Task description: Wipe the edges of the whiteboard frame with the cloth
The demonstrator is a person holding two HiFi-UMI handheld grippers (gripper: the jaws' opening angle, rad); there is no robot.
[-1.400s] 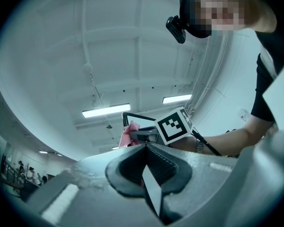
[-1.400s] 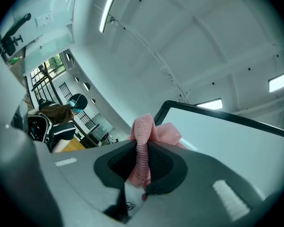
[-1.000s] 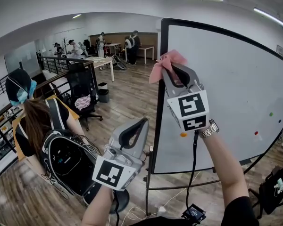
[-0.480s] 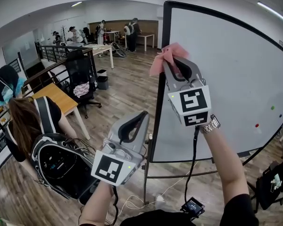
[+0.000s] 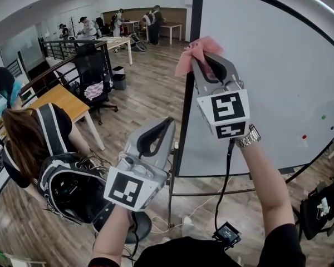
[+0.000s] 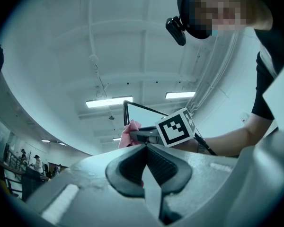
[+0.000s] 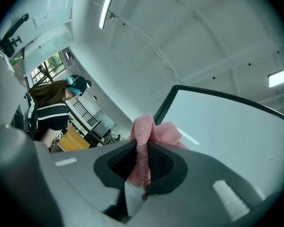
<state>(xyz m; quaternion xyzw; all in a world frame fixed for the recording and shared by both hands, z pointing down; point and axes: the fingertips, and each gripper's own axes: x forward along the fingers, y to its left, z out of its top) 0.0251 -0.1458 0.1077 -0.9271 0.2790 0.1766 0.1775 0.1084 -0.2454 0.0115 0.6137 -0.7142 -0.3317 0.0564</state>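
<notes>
A tall whiteboard (image 5: 267, 77) with a black frame (image 5: 186, 99) stands ahead on a wheeled stand. My right gripper (image 5: 203, 60) is raised against the frame's left vertical edge, shut on a pink cloth (image 5: 193, 53) that bunches out past the jaws. In the right gripper view the pink cloth (image 7: 146, 141) is pinched between the pads, with the frame's corner (image 7: 173, 91) just behind it. My left gripper (image 5: 164, 128) hangs lower, left of the frame, shut on nothing; its view points up at the ceiling and shows the right gripper (image 6: 137, 135) with the cloth (image 6: 128, 132).
A person with a backpack (image 5: 72, 185) crouches at the lower left beside a wooden desk (image 5: 55, 102). A black office chair (image 5: 94, 71) stands further back. Cables and a power strip (image 5: 186, 224) lie on the floor under the board's stand. Small magnets (image 5: 323, 117) dot the board.
The whiteboard has drawn closer and larger in the head view. The right gripper with the cloth stays against the frame's left edge, a little further down from the top corner. The crouching person has shifted.
</notes>
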